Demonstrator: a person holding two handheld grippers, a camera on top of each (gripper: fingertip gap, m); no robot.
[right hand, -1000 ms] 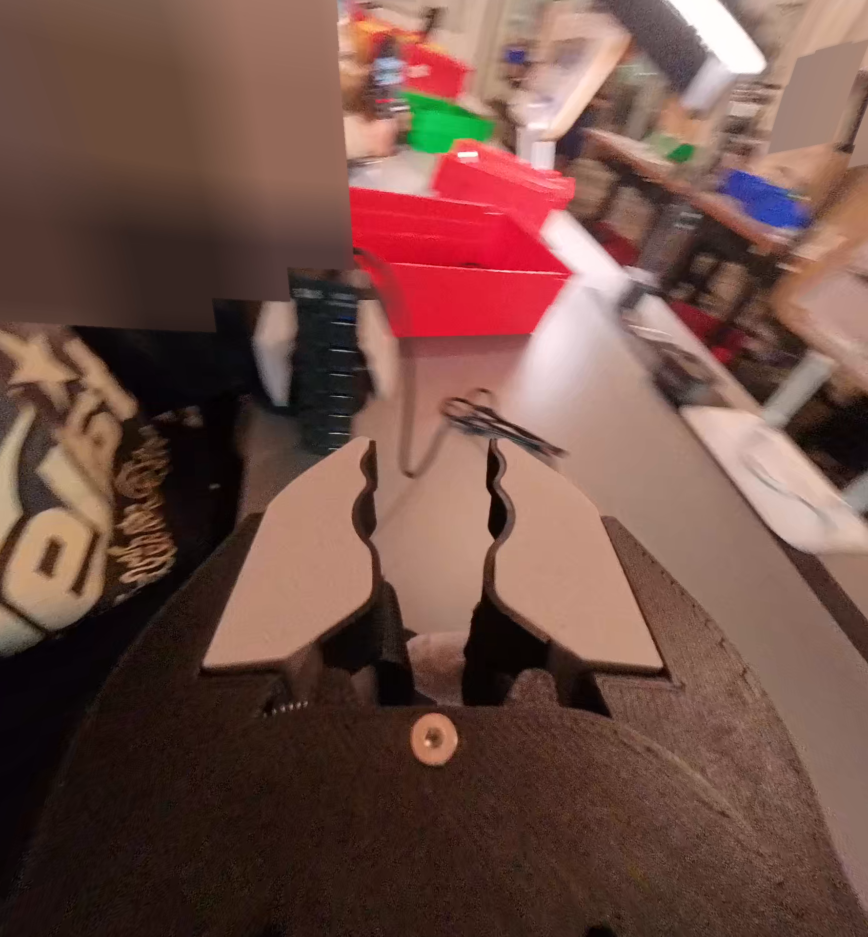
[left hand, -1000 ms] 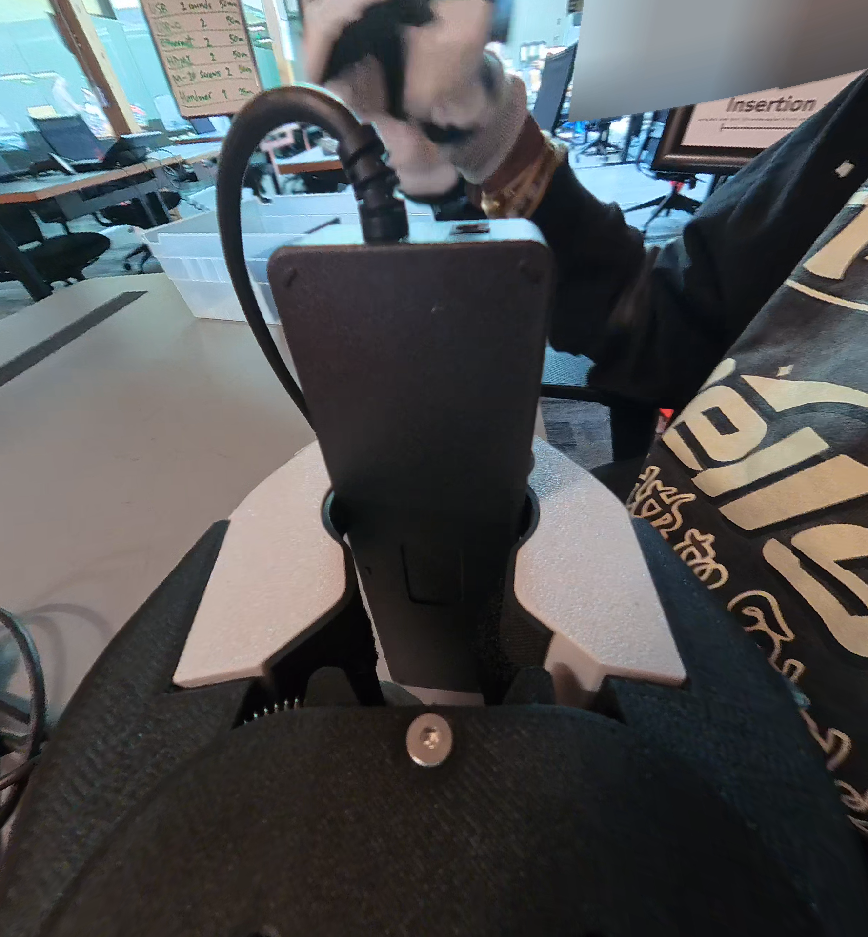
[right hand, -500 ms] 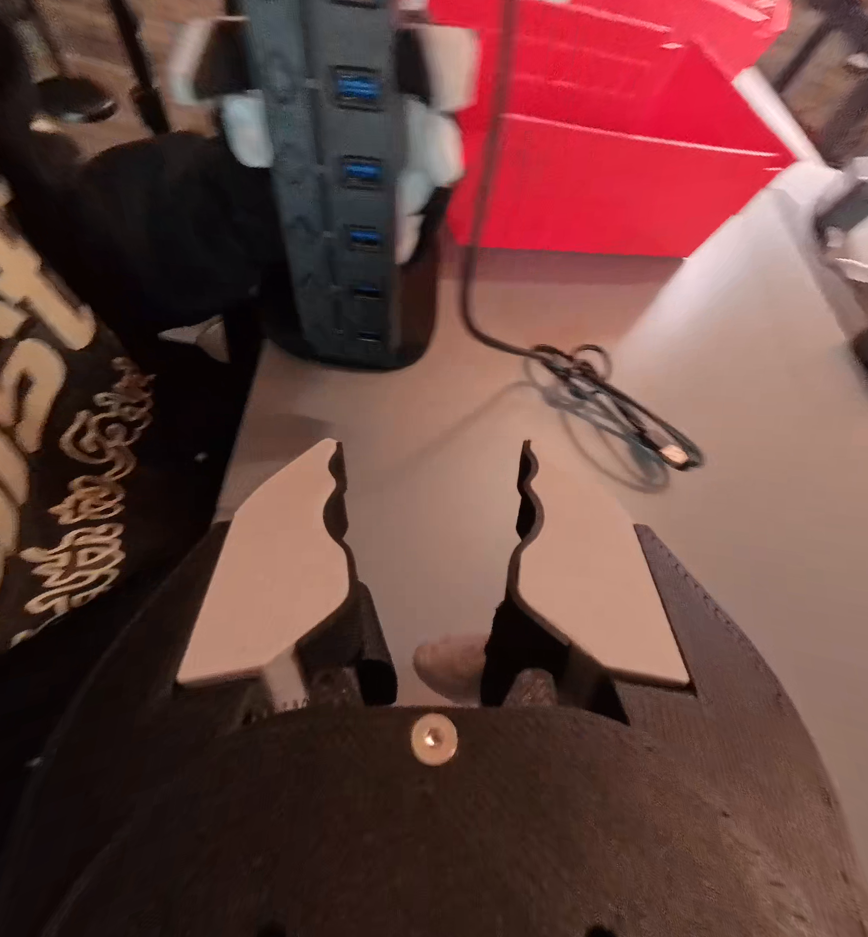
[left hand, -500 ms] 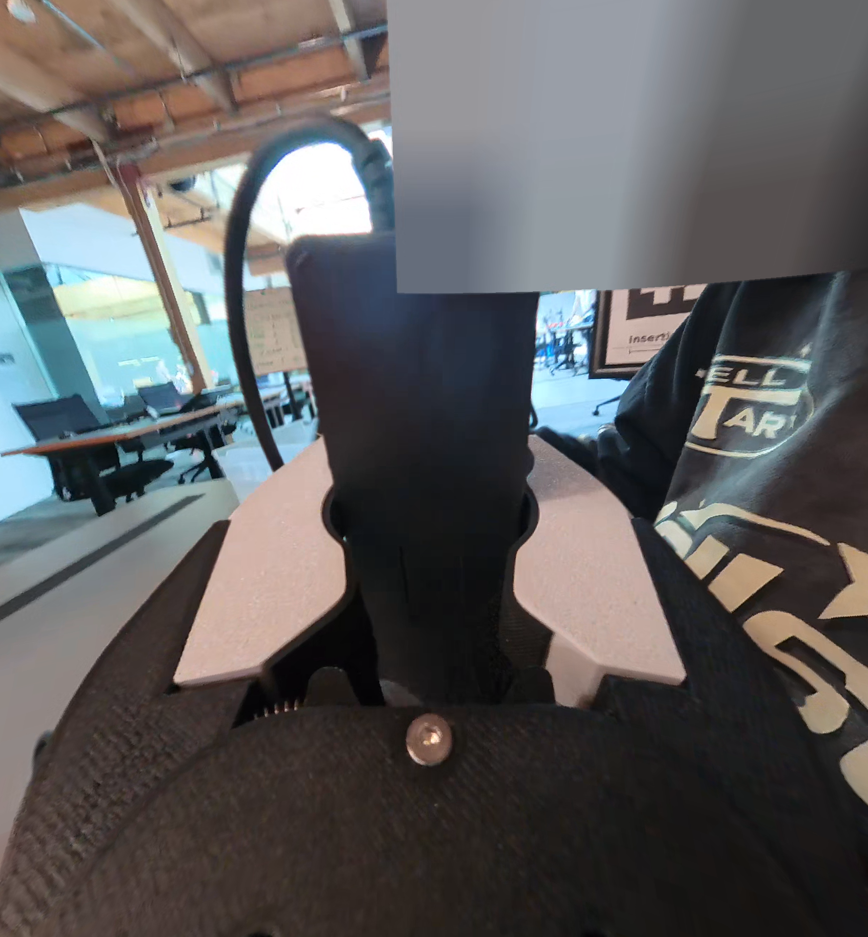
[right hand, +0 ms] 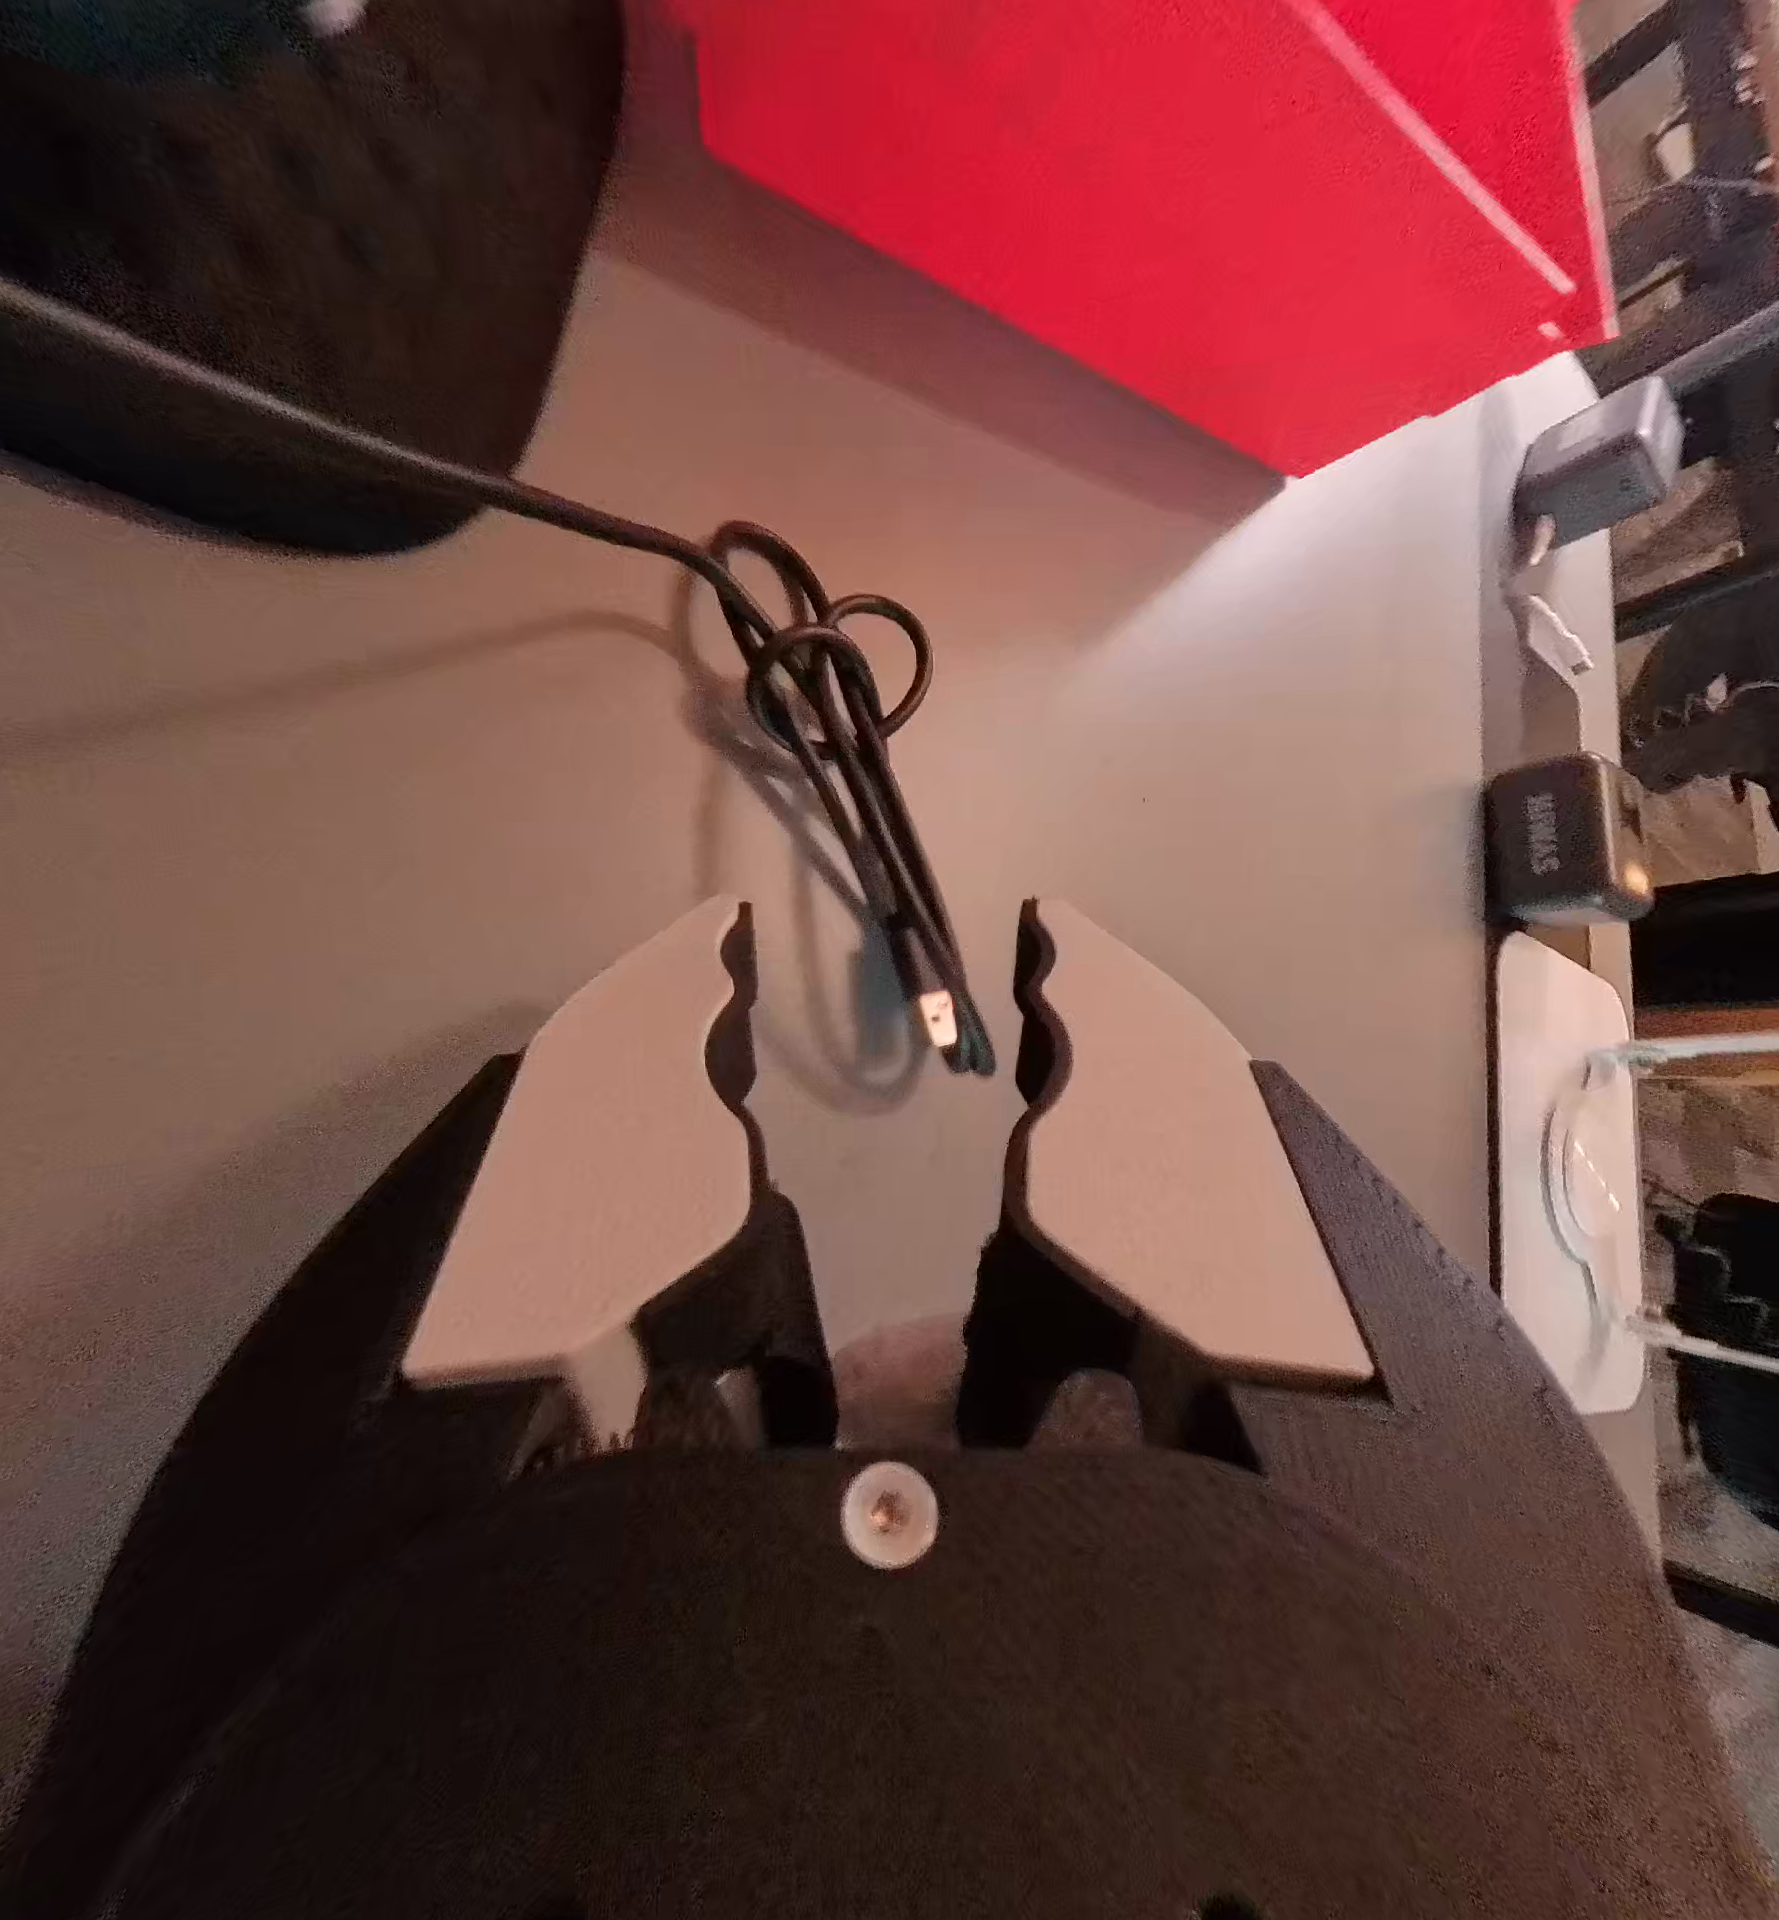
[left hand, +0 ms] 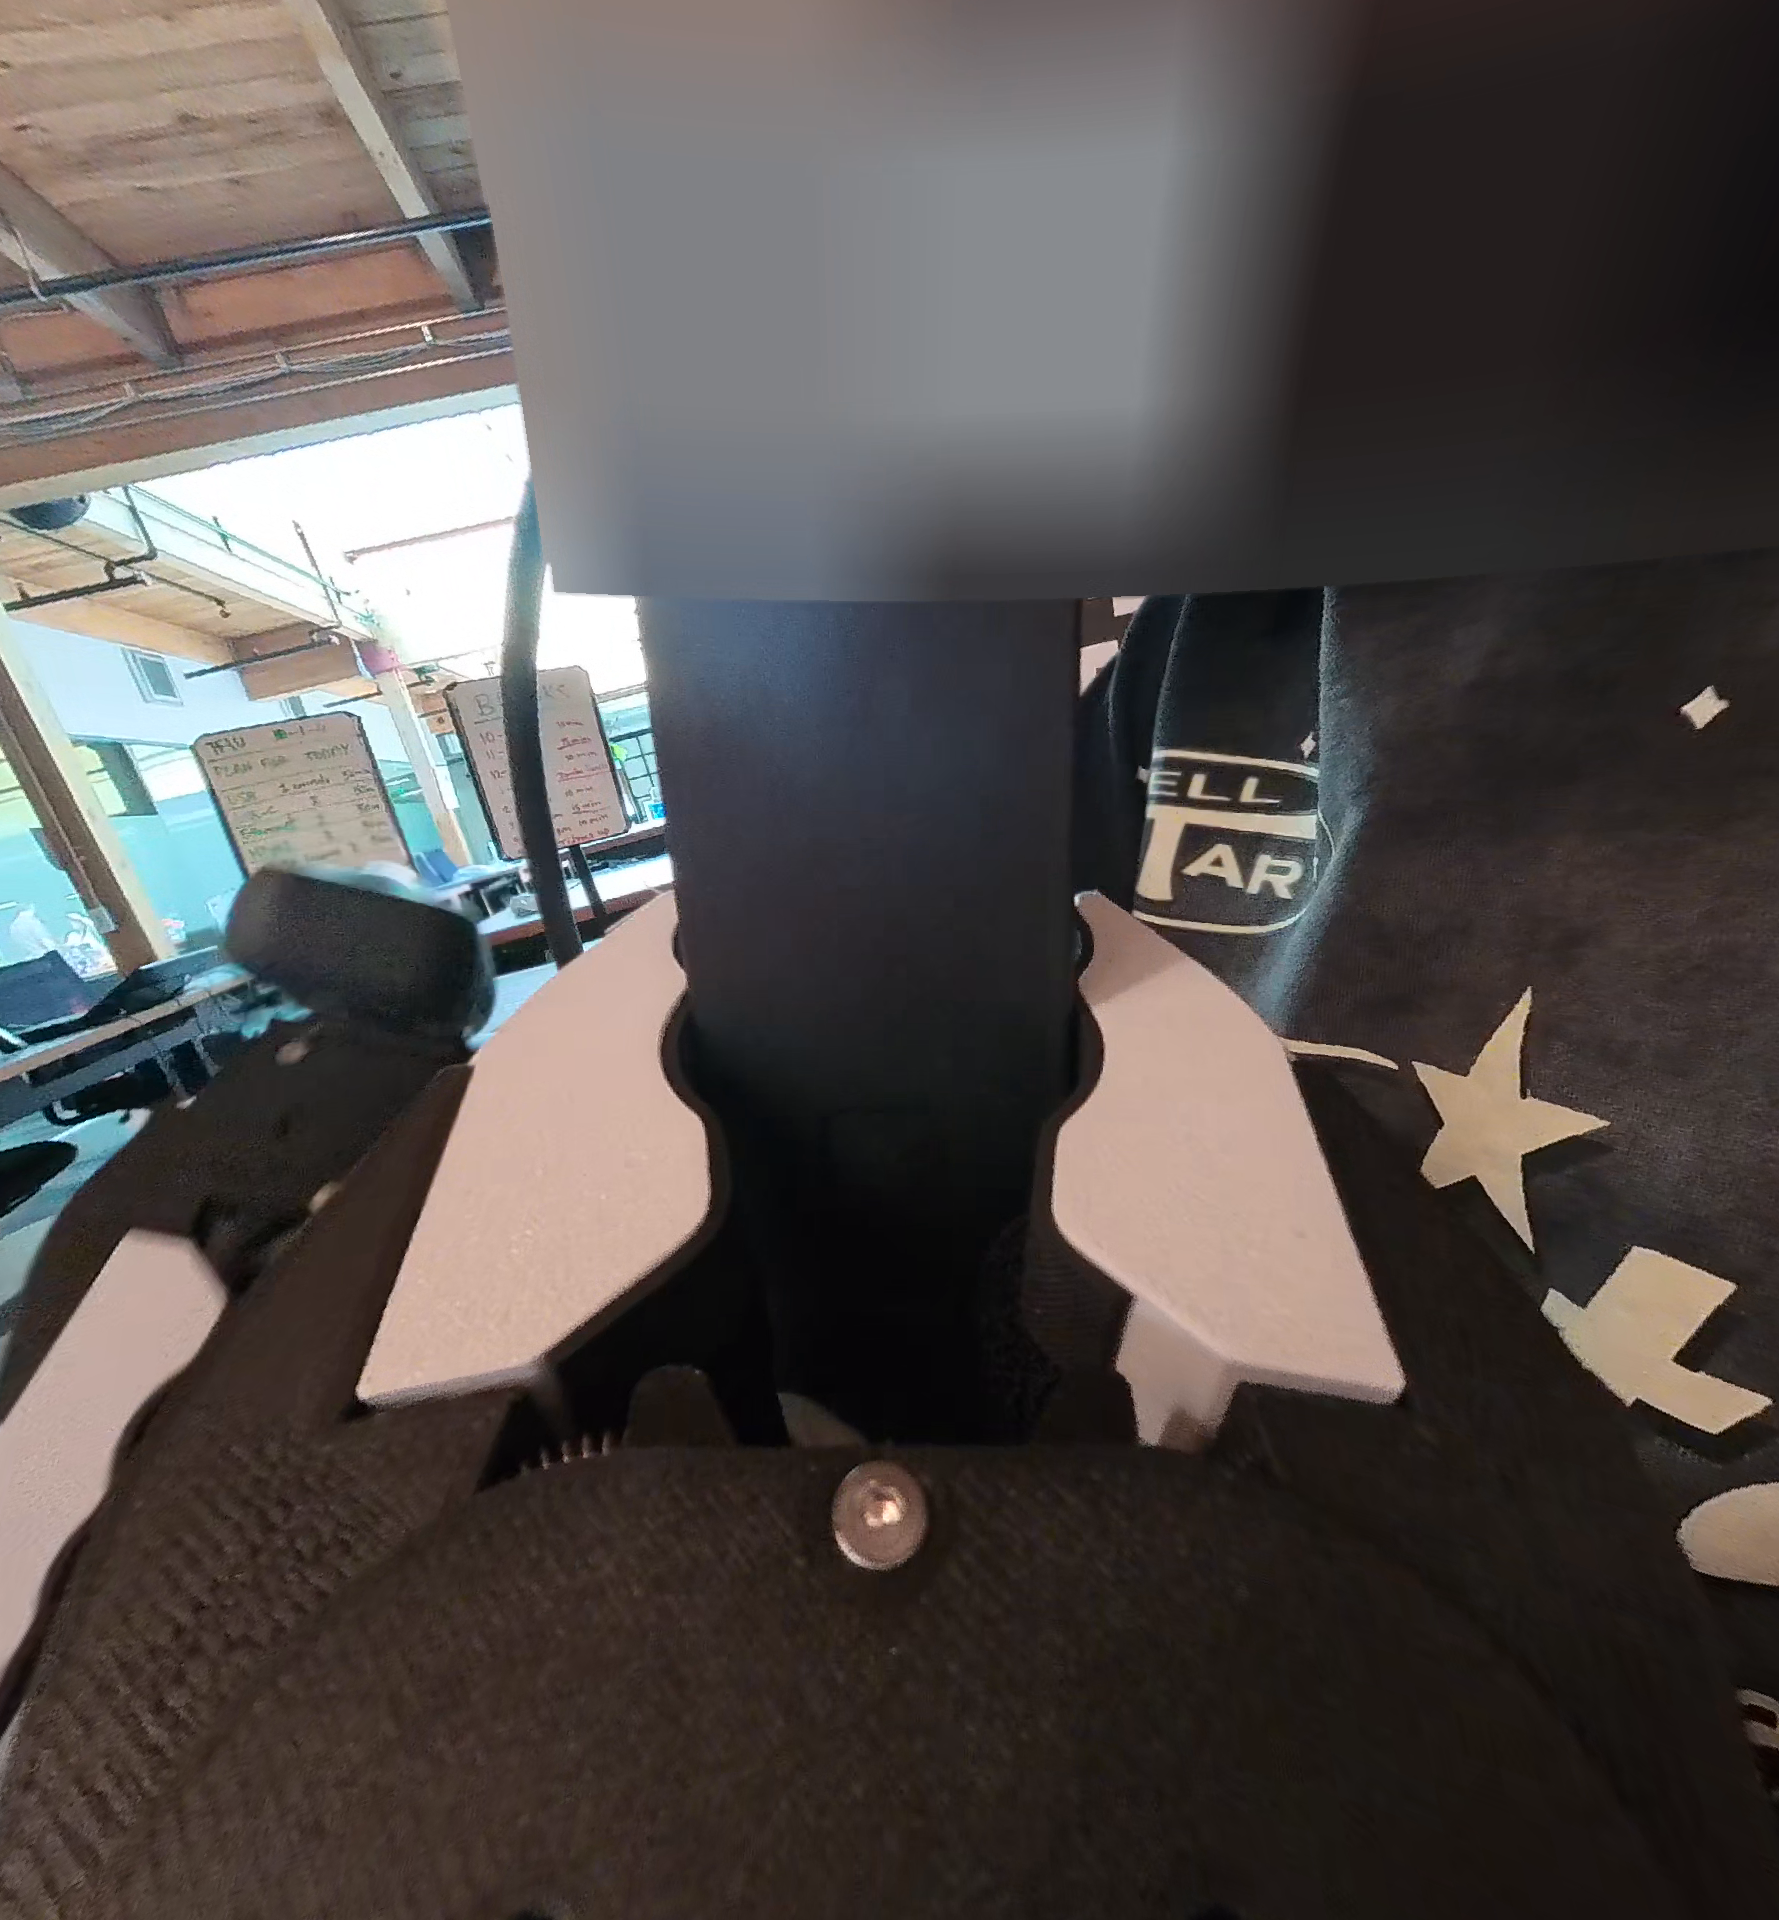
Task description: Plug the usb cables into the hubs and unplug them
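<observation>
My left gripper [left hand: 874,935] is shut on a dark USB hub [left hand: 864,779] and holds it upright, its plain back toward the camera. The hub's black cable [left hand: 532,779] runs down its left side. In the right wrist view the cable's coiled end [right hand: 823,665] lies on the beige table [right hand: 293,883]. Its silver USB plug [right hand: 937,1018] lies between the tips of my right gripper [right hand: 883,925], which is open, empty and just above it. The right gripper also shows at the lower left of the left wrist view [left hand: 85,1403].
A red bin [right hand: 1176,208] stands on the table beyond the cable. Two black chargers [right hand: 1560,842] and a white pad [right hand: 1560,1195] sit along the table's right edge. A person in a dark printed shirt [left hand: 1539,935] is close on the right of the left wrist view.
My right gripper has swung down from facing the hub's ports to the cable end on the table, staying open. The left gripper has tilted further upward, still gripping the hub.
</observation>
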